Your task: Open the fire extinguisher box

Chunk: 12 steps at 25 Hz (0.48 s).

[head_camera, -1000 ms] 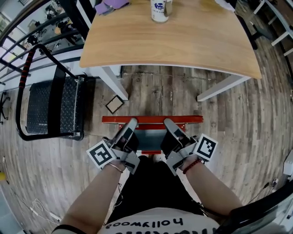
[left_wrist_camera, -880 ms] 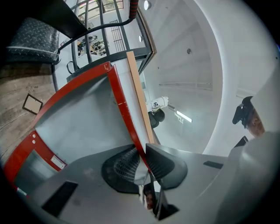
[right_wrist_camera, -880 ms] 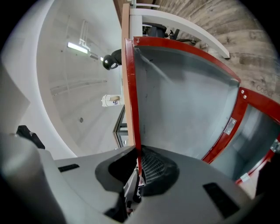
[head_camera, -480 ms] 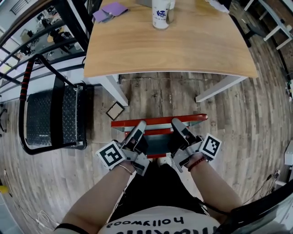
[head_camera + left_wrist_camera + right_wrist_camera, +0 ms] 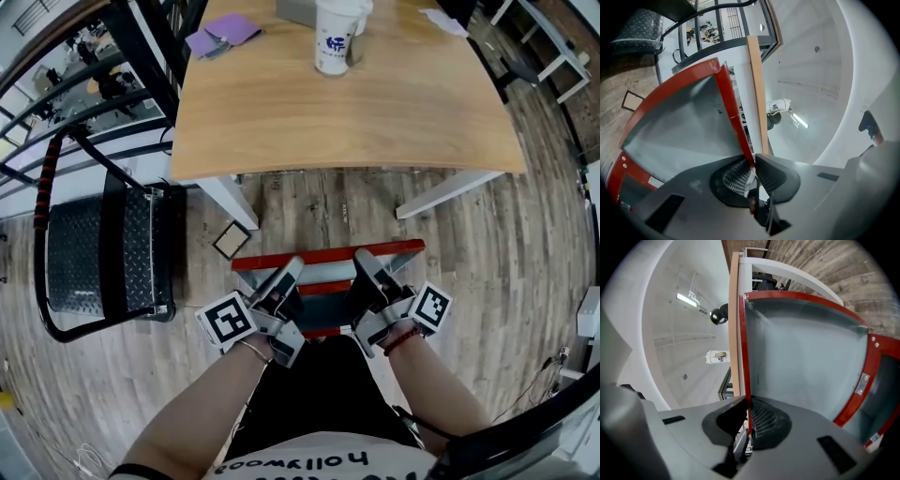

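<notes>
The red fire extinguisher box (image 5: 323, 305) stands on the wooden floor just in front of my knees. Its red-framed lid (image 5: 328, 255) with a grey pane (image 5: 689, 122) is tilted up off the box. My left gripper (image 5: 289, 270) is shut on the lid's left red edge (image 5: 733, 112), and its jaws have just been closing on that edge. On the other side, my right gripper (image 5: 364, 264) is shut on the lid's right red edge (image 5: 744, 348). Both grippers point level, away from me. The inside of the box is hidden by the lid and my arms.
A wooden table (image 5: 347, 122) stands right behind the box, with a white cup (image 5: 336, 37) and a purple item (image 5: 220, 36) on it. A black hand cart (image 5: 94, 253) sits at the left. A small square frame (image 5: 232, 241) lies on the floor beside the table leg.
Both grippers have moved forward with the lid, which now tilts up. A second red edge of the box shows beneath it.
</notes>
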Motion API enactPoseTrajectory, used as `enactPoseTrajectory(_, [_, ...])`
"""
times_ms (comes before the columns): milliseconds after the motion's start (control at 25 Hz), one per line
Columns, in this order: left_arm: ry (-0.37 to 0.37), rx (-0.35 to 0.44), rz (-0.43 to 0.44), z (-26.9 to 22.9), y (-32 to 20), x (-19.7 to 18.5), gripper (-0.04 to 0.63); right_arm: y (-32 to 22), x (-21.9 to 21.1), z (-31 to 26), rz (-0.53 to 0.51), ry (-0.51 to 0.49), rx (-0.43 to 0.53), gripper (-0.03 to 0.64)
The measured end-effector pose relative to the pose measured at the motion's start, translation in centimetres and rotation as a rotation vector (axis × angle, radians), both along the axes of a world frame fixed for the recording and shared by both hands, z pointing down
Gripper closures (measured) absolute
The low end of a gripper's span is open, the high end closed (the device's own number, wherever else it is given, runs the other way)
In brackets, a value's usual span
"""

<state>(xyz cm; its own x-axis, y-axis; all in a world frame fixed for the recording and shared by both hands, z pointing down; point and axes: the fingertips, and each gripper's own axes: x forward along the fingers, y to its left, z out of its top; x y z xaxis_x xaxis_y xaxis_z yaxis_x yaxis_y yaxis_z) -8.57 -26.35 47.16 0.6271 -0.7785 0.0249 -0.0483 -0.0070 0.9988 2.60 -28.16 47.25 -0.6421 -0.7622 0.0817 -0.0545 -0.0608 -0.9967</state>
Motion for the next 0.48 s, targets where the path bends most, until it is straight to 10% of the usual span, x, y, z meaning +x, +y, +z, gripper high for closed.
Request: enactPoseTrajectory(480, [-0.011,-0.008,-0.053,1.1,-3.6,-0.7,0.56,-3.5,-0.7,1.4,-0.068,0.001,-0.019,0.589])
